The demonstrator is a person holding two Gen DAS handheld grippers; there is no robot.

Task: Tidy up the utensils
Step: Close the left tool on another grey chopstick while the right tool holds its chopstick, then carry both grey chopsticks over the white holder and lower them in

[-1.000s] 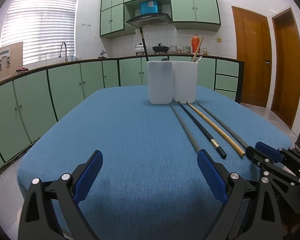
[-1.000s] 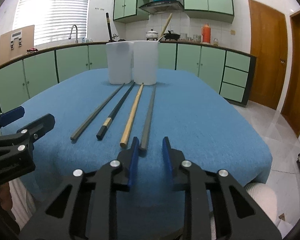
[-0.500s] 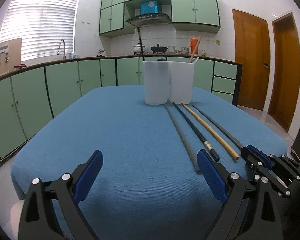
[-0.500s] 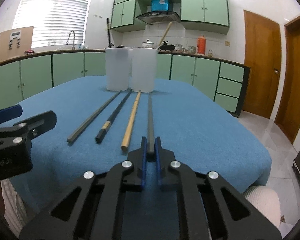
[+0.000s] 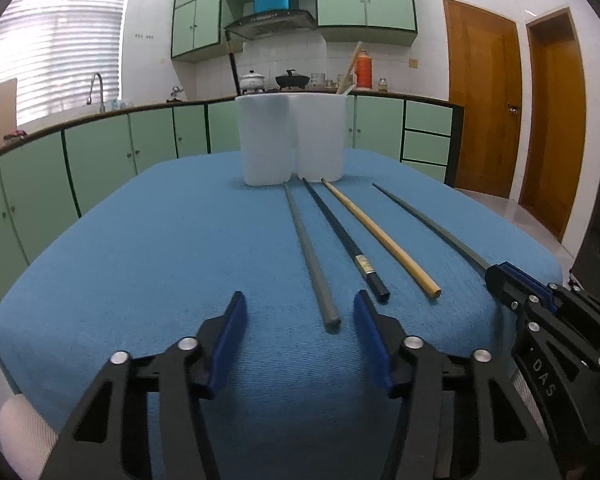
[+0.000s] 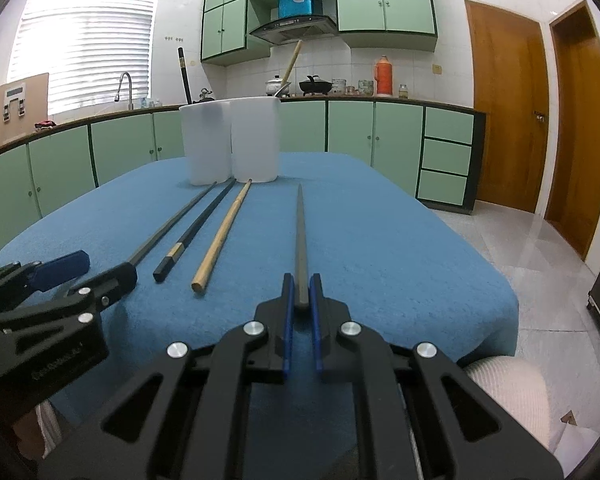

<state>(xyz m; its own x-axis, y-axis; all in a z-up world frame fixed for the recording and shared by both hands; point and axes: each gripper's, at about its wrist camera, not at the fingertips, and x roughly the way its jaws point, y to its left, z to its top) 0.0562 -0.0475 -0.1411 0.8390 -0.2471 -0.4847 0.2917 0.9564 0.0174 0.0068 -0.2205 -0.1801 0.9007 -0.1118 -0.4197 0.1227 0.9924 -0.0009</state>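
Several chopsticks lie on the blue cloth. My right gripper (image 6: 301, 300) is shut on the thick end of a dark grey chopstick (image 6: 300, 236), whose tip points toward two white holders (image 6: 232, 140); it also shows in the left wrist view (image 5: 432, 228). My left gripper (image 5: 300, 320) is open, and the end of a grey chopstick (image 5: 312, 256) lies between its fingers. A black chopstick (image 5: 346, 240) and a wooden chopstick (image 5: 380, 236) lie beside it. The holders (image 5: 292, 136) hold a black stick and a wooden one.
The table (image 5: 140, 260) is covered in blue cloth, its front edge just under both grippers. Green kitchen cabinets (image 5: 100, 152) run behind and to the left. Wooden doors (image 6: 540, 112) stand at the right. The right gripper body (image 5: 548, 320) sits close on my left gripper's right.
My right gripper closed on the dark grey chopstick and swung it to the right, apart from the others. My left gripper moved right to the grey chopstick's end and narrowed its opening.
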